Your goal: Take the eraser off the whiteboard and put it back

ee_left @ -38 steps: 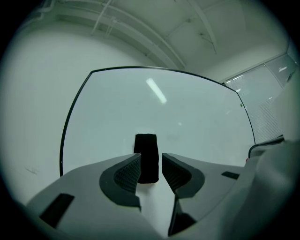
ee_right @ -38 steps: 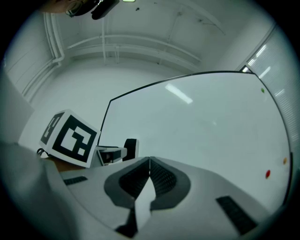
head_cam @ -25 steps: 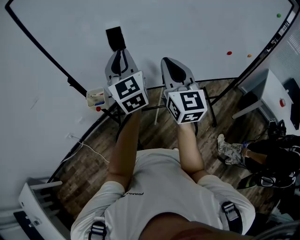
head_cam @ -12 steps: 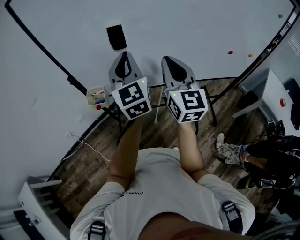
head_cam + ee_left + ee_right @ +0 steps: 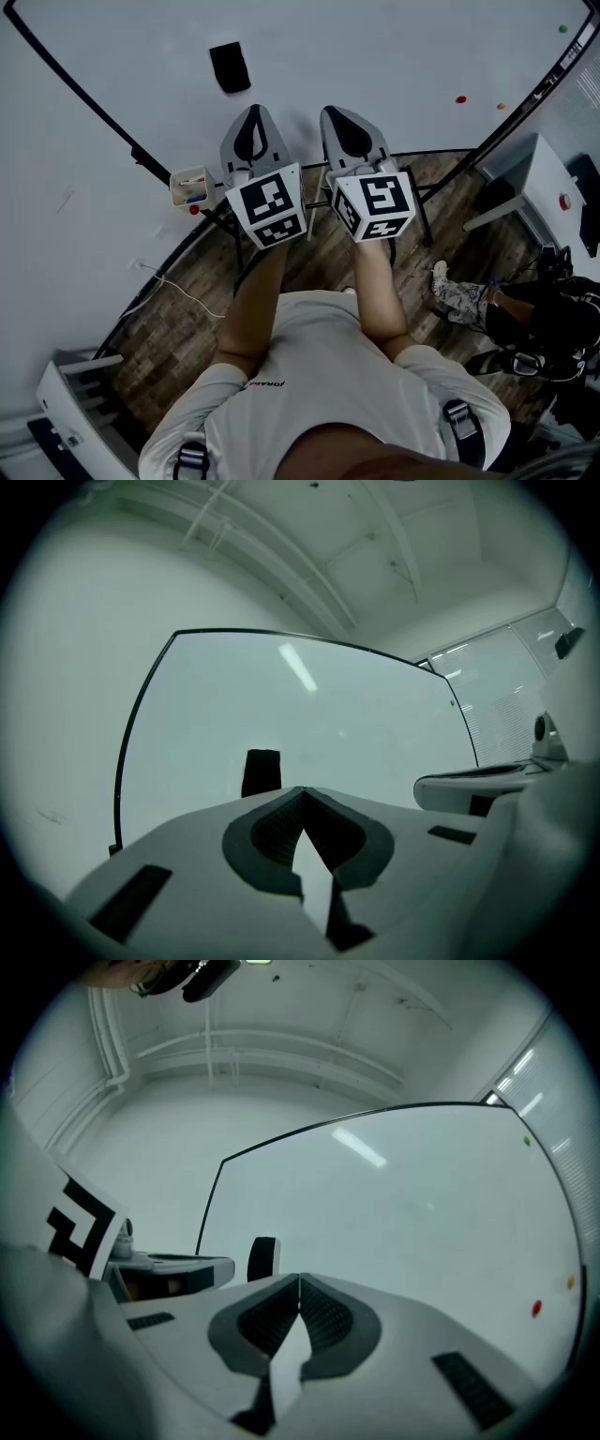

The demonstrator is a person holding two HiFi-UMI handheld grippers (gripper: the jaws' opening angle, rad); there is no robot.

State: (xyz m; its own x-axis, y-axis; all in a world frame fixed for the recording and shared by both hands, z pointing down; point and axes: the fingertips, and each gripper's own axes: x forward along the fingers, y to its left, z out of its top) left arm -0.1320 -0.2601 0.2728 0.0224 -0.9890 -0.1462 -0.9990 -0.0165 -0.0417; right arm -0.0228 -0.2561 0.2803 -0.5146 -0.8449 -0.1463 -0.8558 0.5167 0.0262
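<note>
A black eraser (image 5: 230, 67) sticks to the whiteboard (image 5: 375, 47), alone and untouched. It also shows in the left gripper view as the eraser (image 5: 262, 771) just beyond the jaw tips, and in the right gripper view as the eraser (image 5: 263, 1258) left of the tips. My left gripper (image 5: 251, 118) is shut and empty, a short way below and right of the eraser, off the board. My right gripper (image 5: 339, 117) is shut and empty too, beside the left one. In their own views the left gripper (image 5: 302, 789) and right gripper (image 5: 300, 1279) have tips that meet.
A small marker tray (image 5: 191, 186) hangs at the board's lower frame, left of my left gripper. Coloured magnets (image 5: 460, 98) dot the board's right side. A white cabinet (image 5: 548, 202) and a seated person (image 5: 525, 319) are at the right, on a wood floor (image 5: 187, 309).
My left gripper has let go of the eraser, drawn back from the board toward me and shut empty. The eraser stays on the board. The right gripper has not moved.
</note>
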